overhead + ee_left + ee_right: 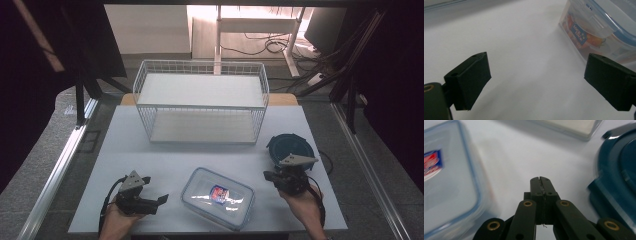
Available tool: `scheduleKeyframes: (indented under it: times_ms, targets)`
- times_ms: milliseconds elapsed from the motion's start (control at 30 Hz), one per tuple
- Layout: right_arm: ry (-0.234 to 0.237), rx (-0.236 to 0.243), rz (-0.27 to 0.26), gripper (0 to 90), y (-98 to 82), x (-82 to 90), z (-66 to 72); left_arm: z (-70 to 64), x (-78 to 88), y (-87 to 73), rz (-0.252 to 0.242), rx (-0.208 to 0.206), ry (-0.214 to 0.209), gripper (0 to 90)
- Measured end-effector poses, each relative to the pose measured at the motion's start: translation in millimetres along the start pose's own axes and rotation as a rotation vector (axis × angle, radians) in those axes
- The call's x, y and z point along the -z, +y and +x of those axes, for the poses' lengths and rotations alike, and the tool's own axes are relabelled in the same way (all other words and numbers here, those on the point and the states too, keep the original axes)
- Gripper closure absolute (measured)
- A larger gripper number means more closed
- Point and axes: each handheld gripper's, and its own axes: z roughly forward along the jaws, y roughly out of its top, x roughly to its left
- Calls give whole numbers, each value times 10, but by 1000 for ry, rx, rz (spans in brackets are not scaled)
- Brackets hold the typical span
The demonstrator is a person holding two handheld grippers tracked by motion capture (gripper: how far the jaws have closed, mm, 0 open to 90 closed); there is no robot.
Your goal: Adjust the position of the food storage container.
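Container [217,197] lies at lower centre between both grippers, long axis running upper left to lower right; left gripper [161,201], jaws apart, sits nearer, right gripper [266,175] pressed together.

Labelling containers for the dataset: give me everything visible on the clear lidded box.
The clear plastic box is rectangular with rounded corners, and its blue-edged transparent lid is on, with a latch flap folded down one side. A red-and-blue label shows through the lid. It lies flat and skewed on the white table, between both hand-held grippers, touched by neither.
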Motion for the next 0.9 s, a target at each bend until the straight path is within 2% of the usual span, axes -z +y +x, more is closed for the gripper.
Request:
scheduleKeyframes:
  times_ms: [167,200,233,367,400,533,633,667,700,733,767,800,833,867,900]
  targets:
    - [32,0,17,893,-204,86,157,-24,-3,6,5,-16,9,85]
    - [43,-2,29,893,-295,115,219,-24,-4,6,5,-17,11,92]
    - [43,-2,29,893,-295,115,219,-24,-5,5,5,-17,13,92]
    - [87,5,60,893,-449,131,374,-20,-11,7,4,-12,19,108]
    - [109,12,73,893,-500,125,450,-22,-11,8,4,-12,20,113]
    - [141,18,89,893,-529,109,544,-29,-19,13,4,-11,22,124]
    - [149,26,93,892,-527,92,578,-36,-23,20,9,-14,23,153]
    - [150,27,95,892,-524,84,583,-41,-21,26,13,-13,22,190]
    - [150,25,97,892,-522,74,584,-45,-14,36,18,-12,14,379]
    - [150,25,97,892,-522,74,584,-52,-5,48,21,-9,8,379]
    - [152,23,98,892,-522,72,584,-60,2,67,21,-5,-10,509]
    - [153,25,97,893,-522,71,586,-70,-2,96,25,5,-35,589]
    - [152,26,97,893,-521,72,591,-79,-16,117,27,7,-63,753]
    - [152,26,97,893,-521,72,591,-89,-34,131,31,7,-78,753]
    - [151,26,96,892,-521,72,593,-114,-79,154,43,6,-104,807]
